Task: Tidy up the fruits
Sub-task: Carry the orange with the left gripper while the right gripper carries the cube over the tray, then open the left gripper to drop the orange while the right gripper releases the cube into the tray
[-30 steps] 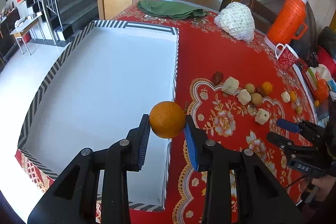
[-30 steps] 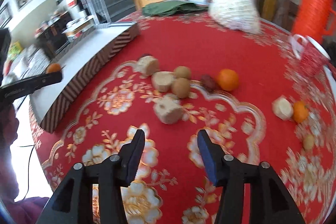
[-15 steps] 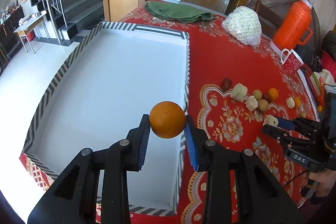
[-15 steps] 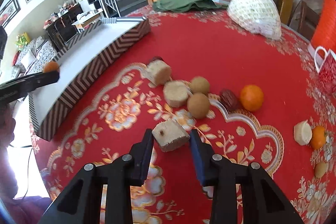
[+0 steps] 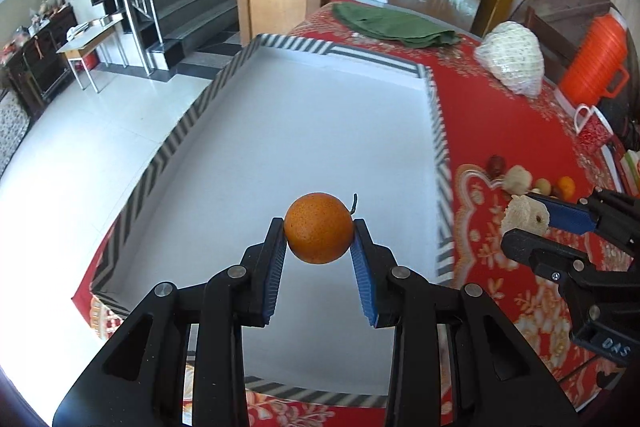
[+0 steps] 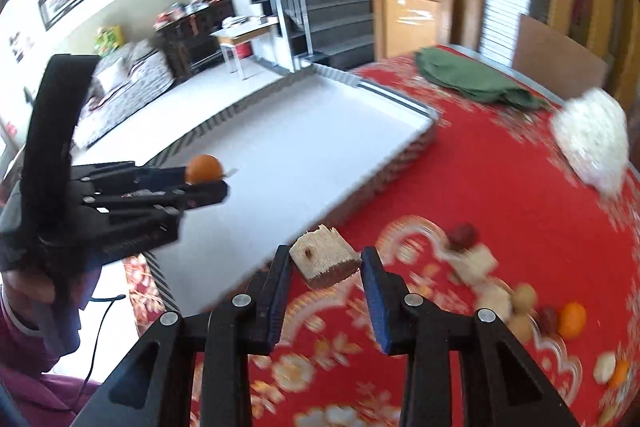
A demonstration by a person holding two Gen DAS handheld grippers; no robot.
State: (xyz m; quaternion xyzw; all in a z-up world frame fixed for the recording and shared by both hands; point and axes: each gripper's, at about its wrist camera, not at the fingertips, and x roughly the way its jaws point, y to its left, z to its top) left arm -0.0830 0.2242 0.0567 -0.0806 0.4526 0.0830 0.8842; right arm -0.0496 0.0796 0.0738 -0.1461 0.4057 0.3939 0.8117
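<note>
The left hand-held gripper (image 5: 319, 239) is clenched on a small round orange citrus fruit (image 5: 319, 227), which hangs over the white floor of the large shallow tray with the striped rim (image 5: 439, 163). The right hand-held gripper (image 6: 325, 263) has just been closing and now clamps a pale, fibrous chunk of cut fruit with a brown rind (image 6: 325, 261), raised above the red floral cloth on the desk (image 6: 500, 187), just beside the tray's near edge. More fruits (image 6: 572, 319) remain scattered on the cloth. The orange is pinched only across its curved sides, so a tilt or jolt could let it roll out. Let go from this height, it could bounce or roll across the smooth tray. The chunk sits skewed between the pads and may twist loose.
</note>
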